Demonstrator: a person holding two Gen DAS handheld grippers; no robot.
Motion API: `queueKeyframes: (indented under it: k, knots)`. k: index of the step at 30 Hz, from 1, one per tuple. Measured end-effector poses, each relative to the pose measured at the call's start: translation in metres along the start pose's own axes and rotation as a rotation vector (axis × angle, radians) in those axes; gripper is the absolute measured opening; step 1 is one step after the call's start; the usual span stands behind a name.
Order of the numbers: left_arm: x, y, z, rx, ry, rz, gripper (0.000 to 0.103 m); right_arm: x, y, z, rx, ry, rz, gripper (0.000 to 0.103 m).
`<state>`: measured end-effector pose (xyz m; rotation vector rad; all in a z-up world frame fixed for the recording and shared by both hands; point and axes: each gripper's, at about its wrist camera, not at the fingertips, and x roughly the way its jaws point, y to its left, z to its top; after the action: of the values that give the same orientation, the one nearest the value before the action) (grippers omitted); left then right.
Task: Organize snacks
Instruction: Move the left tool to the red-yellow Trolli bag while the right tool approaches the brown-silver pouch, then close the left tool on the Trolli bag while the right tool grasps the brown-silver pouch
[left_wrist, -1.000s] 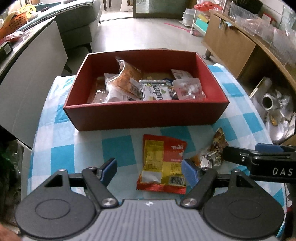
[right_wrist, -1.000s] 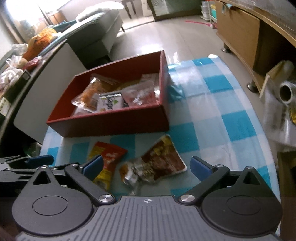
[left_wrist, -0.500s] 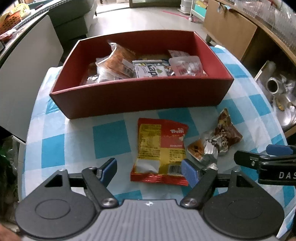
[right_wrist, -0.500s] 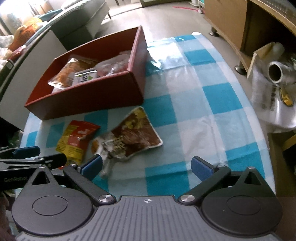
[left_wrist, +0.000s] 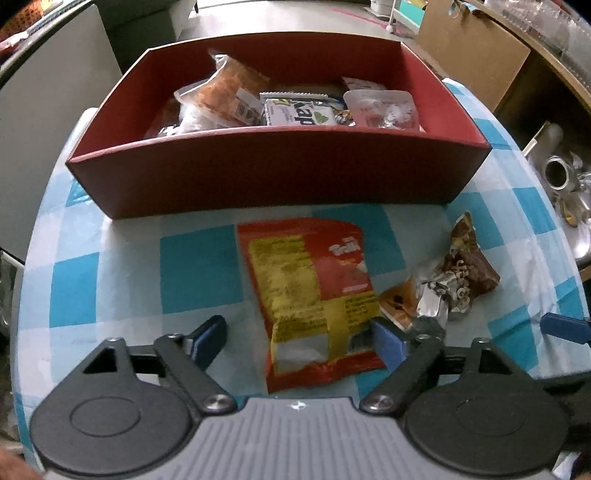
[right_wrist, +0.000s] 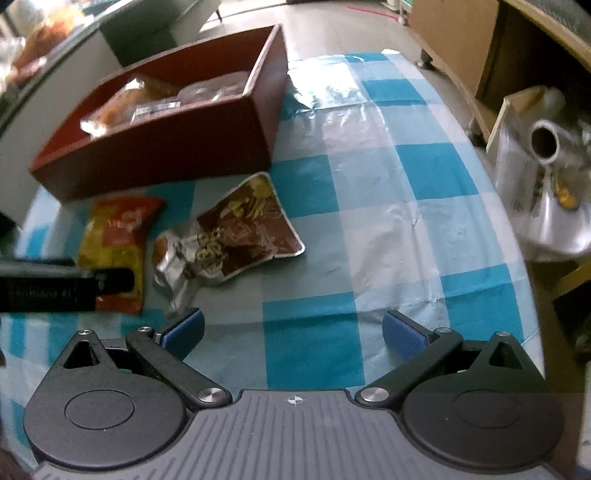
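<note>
Left wrist view: left gripper (left_wrist: 297, 338) wide, jaws just been opening, gripping nothing. Red-and-yellow crinkled snack packet (left_wrist: 314, 295) flat at lower centre, its near end between the blue pads, right pad at its edge. Red cardboard box (left_wrist: 280, 173) of snacks across the top.

Right wrist view: right gripper (right_wrist: 293, 330) spread wide, empty, over blue-and-white checked tablecloth (right_wrist: 388, 229). Brown foil snack pouch (right_wrist: 236, 236) left of centre, beyond the left pad, outside the jaws.

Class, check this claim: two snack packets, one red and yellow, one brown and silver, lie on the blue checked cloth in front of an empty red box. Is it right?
Not quite: the red cardboard box is not empty. The left wrist view shows several snack packets inside it. The red and yellow packet and the brown and silver packet do lie on the blue checked cloth in front.
</note>
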<state>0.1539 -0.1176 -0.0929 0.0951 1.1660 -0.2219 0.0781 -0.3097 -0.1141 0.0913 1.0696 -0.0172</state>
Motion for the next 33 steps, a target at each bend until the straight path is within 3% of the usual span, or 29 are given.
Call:
queueKeyframes:
  k: [3, 5, 6, 9, 13, 18, 22, 25, 28, 30, 32, 33]
  knots:
    - [0.000, -0.002, 0.002, -0.018, -0.011, 0.017, 0.082, 0.004, 0.012, 0.000, -0.074, 0.001, -0.056, 0.103]
    - [0.000, -0.001, 0.004, -0.034, -0.019, 0.018, 0.076, 0.002, 0.006, 0.003, -0.033, -0.013, -0.034, 0.103]
    - [-0.001, -0.003, 0.004, -0.026, -0.030, 0.013, 0.066, -0.001, 0.001, 0.006, 0.001, -0.018, -0.022, 0.102]
    - [-0.004, -0.004, 0.005, -0.025, -0.038, 0.007, 0.060, -0.011, -0.012, 0.018, 0.072, -0.068, -0.001, 0.102]
    - [-0.010, 0.001, 0.002, -0.019, -0.043, -0.003, 0.051, -0.004, -0.008, 0.038, 0.080, -0.059, 0.018, 0.102]
    - [-0.015, 0.015, -0.005, -0.025, -0.035, 0.008, 0.049, 0.005, 0.022, 0.045, -0.001, -0.060, -0.015, 0.101]
    - [-0.025, 0.018, -0.022, 0.032, -0.025, 0.019, 0.048, 0.014, 0.042, 0.053, -0.099, -0.042, -0.019, 0.096]
    - [-0.027, 0.033, -0.032, 0.010, -0.007, -0.007, 0.048, 0.008, 0.049, 0.051, -0.168, -0.009, 0.022, 0.084]
    - [-0.028, 0.054, -0.037, -0.049, 0.024, -0.056, 0.048, -0.006, 0.052, 0.038, -0.232, 0.051, 0.058, 0.079]
    - [-0.030, 0.060, -0.038, -0.059, 0.028, -0.072, 0.048, -0.013, 0.052, 0.025, -0.285, 0.121, 0.120, 0.064]
    - [-0.031, 0.060, -0.040, -0.060, 0.027, -0.066, 0.048, -0.023, 0.046, 0.014, -0.308, 0.144, 0.161, 0.067]
    - [-0.031, 0.060, -0.041, -0.066, 0.023, -0.064, 0.048, -0.026, 0.039, 0.014, -0.263, 0.133, 0.136, 0.075]
